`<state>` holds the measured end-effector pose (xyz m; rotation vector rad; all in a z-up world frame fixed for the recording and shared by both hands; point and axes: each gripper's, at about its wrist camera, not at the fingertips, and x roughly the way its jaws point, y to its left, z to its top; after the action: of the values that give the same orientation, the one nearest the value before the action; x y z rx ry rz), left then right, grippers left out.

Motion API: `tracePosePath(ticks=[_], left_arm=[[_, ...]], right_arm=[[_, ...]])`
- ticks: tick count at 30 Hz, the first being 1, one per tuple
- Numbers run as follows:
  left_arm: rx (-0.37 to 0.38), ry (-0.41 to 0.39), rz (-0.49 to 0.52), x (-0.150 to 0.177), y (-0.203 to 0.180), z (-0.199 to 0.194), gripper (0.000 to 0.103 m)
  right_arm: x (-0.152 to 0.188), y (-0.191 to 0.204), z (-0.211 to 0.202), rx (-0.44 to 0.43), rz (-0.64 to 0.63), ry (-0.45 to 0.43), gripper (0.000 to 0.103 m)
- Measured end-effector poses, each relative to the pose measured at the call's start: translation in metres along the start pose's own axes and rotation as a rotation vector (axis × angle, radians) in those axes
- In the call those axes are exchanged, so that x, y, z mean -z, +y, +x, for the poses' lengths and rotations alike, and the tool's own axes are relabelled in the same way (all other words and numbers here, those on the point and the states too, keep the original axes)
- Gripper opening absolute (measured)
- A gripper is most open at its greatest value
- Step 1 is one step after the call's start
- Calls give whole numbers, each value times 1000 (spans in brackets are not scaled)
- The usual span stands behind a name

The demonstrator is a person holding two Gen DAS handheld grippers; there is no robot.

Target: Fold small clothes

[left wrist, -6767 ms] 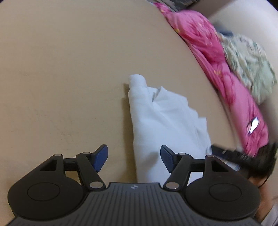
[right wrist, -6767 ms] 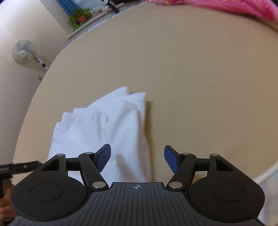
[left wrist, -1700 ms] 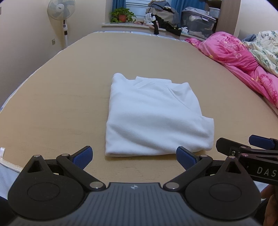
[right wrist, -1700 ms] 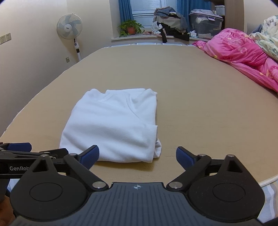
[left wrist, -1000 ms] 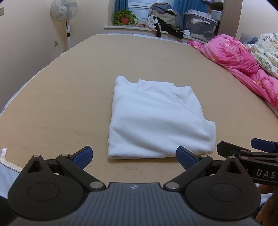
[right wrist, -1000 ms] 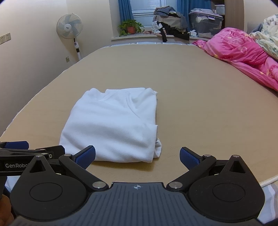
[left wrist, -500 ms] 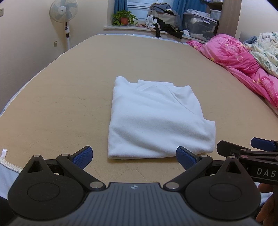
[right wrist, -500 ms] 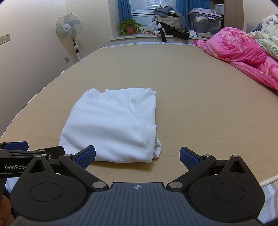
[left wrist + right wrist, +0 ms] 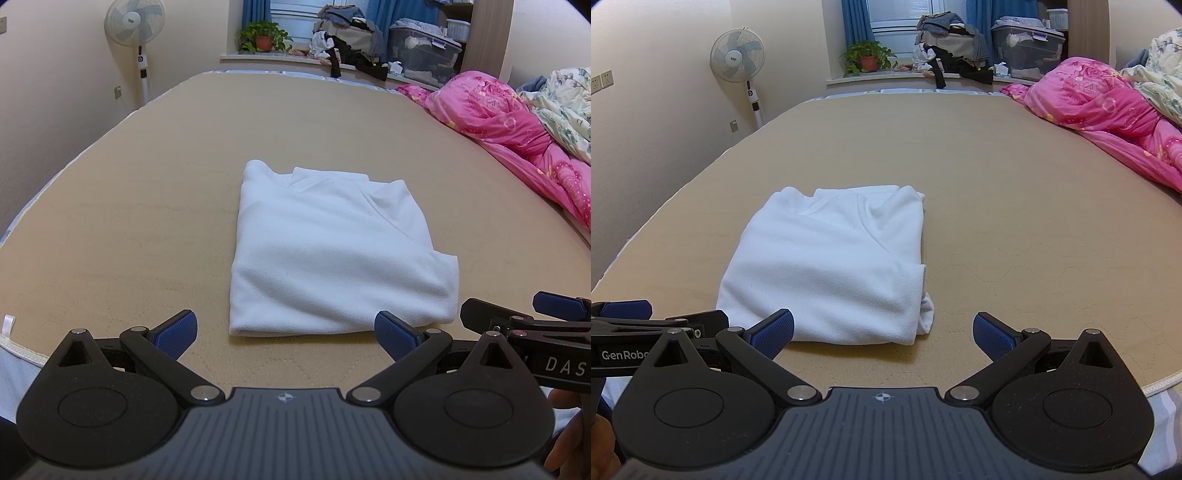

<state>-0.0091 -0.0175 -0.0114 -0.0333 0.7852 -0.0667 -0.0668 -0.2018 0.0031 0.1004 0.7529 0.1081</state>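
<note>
A white garment [image 9: 332,251] lies folded into a flat rectangle on the tan mattress [image 9: 147,206]; it also shows in the right wrist view [image 9: 831,266]. My left gripper [image 9: 286,334] is open and empty, held back just short of the garment's near edge. My right gripper [image 9: 882,332] is open and empty, also just short of the near edge, toward the garment's right corner. The right gripper's fingers [image 9: 517,317] show at the right of the left wrist view; the left gripper's fingers [image 9: 646,317] show at the left of the right wrist view.
A pink quilt [image 9: 517,136] and a floral blanket [image 9: 565,103] are piled along the mattress's right side. A standing fan [image 9: 738,59], a potted plant [image 9: 866,55], a clothes pile [image 9: 953,40] and a storage box [image 9: 1027,48] stand beyond the far edge.
Long ago both grippers hovered close over a partly folded garment. Since then they have drawn back to the near edge; over the last second nothing has visibly moved.
</note>
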Motion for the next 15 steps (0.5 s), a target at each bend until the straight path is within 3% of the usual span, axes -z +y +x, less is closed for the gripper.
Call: tracePosePath(ticks=[15], left_arm=[[8, 13, 7, -1, 7, 7, 102]], right_arm=[[2, -3, 5, -2, -5, 11, 102]])
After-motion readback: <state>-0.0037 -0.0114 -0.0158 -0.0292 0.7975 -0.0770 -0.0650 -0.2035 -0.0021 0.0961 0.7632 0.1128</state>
